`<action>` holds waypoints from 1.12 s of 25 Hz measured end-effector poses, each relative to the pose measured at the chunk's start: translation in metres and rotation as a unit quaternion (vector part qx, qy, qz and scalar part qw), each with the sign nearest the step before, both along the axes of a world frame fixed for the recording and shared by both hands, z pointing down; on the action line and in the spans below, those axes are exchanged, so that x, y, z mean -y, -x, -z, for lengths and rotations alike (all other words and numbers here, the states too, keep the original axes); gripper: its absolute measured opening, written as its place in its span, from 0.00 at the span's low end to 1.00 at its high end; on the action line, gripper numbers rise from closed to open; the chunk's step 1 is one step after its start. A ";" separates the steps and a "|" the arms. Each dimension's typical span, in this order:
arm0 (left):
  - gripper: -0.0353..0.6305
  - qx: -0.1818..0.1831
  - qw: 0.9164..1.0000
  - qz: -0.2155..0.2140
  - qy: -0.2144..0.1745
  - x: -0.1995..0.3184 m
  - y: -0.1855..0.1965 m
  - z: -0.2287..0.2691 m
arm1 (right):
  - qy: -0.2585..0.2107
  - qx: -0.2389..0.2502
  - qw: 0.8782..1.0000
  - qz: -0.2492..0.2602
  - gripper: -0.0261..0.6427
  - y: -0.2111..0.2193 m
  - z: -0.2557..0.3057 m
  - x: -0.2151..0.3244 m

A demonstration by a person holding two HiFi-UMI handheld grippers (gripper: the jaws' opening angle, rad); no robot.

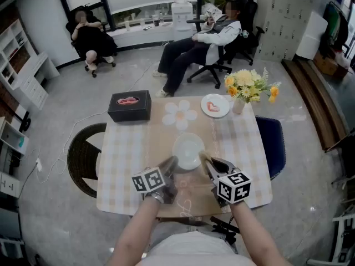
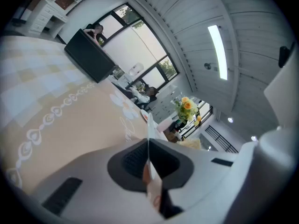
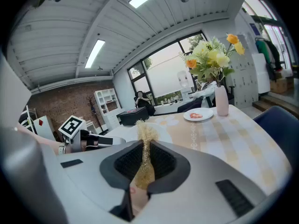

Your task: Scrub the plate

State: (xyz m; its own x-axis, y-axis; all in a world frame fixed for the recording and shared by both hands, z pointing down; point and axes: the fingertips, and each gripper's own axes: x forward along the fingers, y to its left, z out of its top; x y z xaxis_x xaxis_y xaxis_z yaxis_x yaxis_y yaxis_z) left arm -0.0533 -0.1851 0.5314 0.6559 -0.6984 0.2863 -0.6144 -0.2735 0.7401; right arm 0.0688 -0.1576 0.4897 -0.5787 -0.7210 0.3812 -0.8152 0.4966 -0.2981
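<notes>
The left gripper point(image 1: 172, 163) pinches the white plate point(image 1: 187, 148) by its near-left rim. The right gripper point(image 1: 209, 163), just right, squeezes a fibrous scrubber point(image 3: 146, 134).

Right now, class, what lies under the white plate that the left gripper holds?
The beige runner on the checked tablecloth; the part beneath the plate is covered.

Our left gripper point(image 1: 172, 162), at 7 o'clock in the head view, and right gripper point(image 1: 207, 160), at 5 o'clock, had grey shells, dark ribbed pads point(image 3: 129, 161) and cubes point(image 1: 148, 180) bearing black-and-white square markers. We wore a white top point(image 1: 186, 251); our forearms were uncovered.
</notes>
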 end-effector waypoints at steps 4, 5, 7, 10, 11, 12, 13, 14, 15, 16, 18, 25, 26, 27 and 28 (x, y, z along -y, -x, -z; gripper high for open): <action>0.08 -0.010 1.000 0.009 0.004 0.003 0.003 -0.005 | 0.002 -0.018 1.000 0.016 0.10 0.007 -0.006 -0.002; 0.08 -0.013 1.000 0.011 0.005 0.004 0.004 -0.006 | 0.003 -0.022 1.000 0.017 0.10 0.007 -0.007 -0.002; 0.08 -0.018 1.000 0.013 0.009 0.004 0.005 -0.008 | 0.007 -0.029 0.999 0.015 0.10 0.005 -0.011 -0.001; 0.08 -0.020 1.000 0.014 0.009 0.005 0.006 -0.009 | 0.011 -0.046 0.999 0.026 0.10 0.007 -0.018 0.001; 0.08 -0.021 1.000 0.014 0.008 0.004 0.006 -0.009 | 0.010 -0.049 0.998 0.035 0.10 0.009 -0.019 0.000; 0.08 -0.022 1.000 0.013 0.009 0.004 0.005 -0.008 | 0.008 -0.051 0.998 0.044 0.10 0.013 -0.018 -0.002; 0.08 -0.023 1.000 0.012 0.009 0.004 0.005 -0.008 | 0.007 -0.051 0.997 0.051 0.10 0.018 -0.018 -0.004; 0.08 -0.023 1.000 0.012 0.009 0.004 0.005 -0.008 | 0.008 -0.052 0.997 0.058 0.10 0.023 -0.018 -0.007; 0.08 -0.023 1.000 0.012 0.009 0.004 0.005 -0.008 | 0.012 -0.052 0.997 0.063 0.10 0.027 -0.019 -0.009; 0.08 -0.023 1.000 0.012 0.008 0.004 0.006 -0.007 | 0.020 -0.053 0.996 0.067 0.10 0.030 -0.021 -0.011; 0.08 -0.024 1.000 0.012 0.009 0.004 0.006 -0.007 | 0.043 -0.052 0.995 0.067 0.10 0.034 -0.028 -0.014; 0.08 -0.031 0.999 0.023 0.015 0.005 0.008 -0.009 | 0.090 -0.053 0.991 0.086 0.10 0.050 -0.048 -0.018; 0.08 -0.030 0.999 0.023 0.014 0.005 0.008 -0.009 | 0.094 -0.056 0.990 0.089 0.10 0.054 -0.050 -0.018; 0.08 -0.029 0.999 0.023 0.014 0.005 0.007 -0.009 | 0.097 -0.061 0.989 0.092 0.10 0.057 -0.053 -0.017; 0.08 -0.029 0.999 0.023 0.013 0.005 0.007 -0.009 | 0.100 -0.069 0.988 0.096 0.10 0.059 -0.055 -0.016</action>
